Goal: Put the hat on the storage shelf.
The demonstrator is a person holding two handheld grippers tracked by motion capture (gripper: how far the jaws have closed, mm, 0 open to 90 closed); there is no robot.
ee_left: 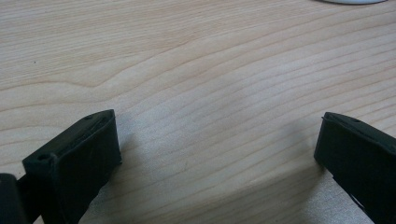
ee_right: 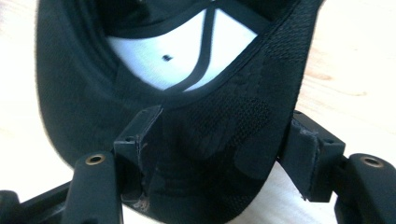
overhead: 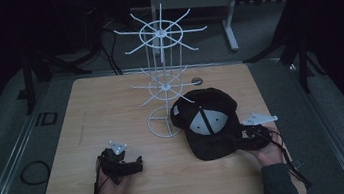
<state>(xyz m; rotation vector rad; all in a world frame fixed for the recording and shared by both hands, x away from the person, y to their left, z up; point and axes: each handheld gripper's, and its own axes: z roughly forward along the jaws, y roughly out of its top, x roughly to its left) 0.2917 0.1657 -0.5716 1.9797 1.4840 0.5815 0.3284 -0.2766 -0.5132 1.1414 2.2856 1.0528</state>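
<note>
- Worktop: a light wood-grain board, seen from the high view, with dark floor around it.
- Rack: a white wire display stand with two tiers of radiating prongs stood upright on a ring base near the middle of the worktop, toward the far side.
- Cap: a black baseball cap lay upside down just right of the rack's base, its white inner lining crossed by black seam tape and facing up; its brim pointed toward me.
- My right gripper: it rested at the near right of the worktop, level with the cap's brim. In the right gripper view the brim passed between my two jaws, which stood on either side of it; the left jaw touched the brim's edge, while I could not tell whether the right one pressed it.
- My left gripper: it lay low over bare worktop at the near left, well apart from the cap. Its jaws were spread wide with nothing between them.
- My hands entered from the near edge, each in a dark sleeve.
</note>
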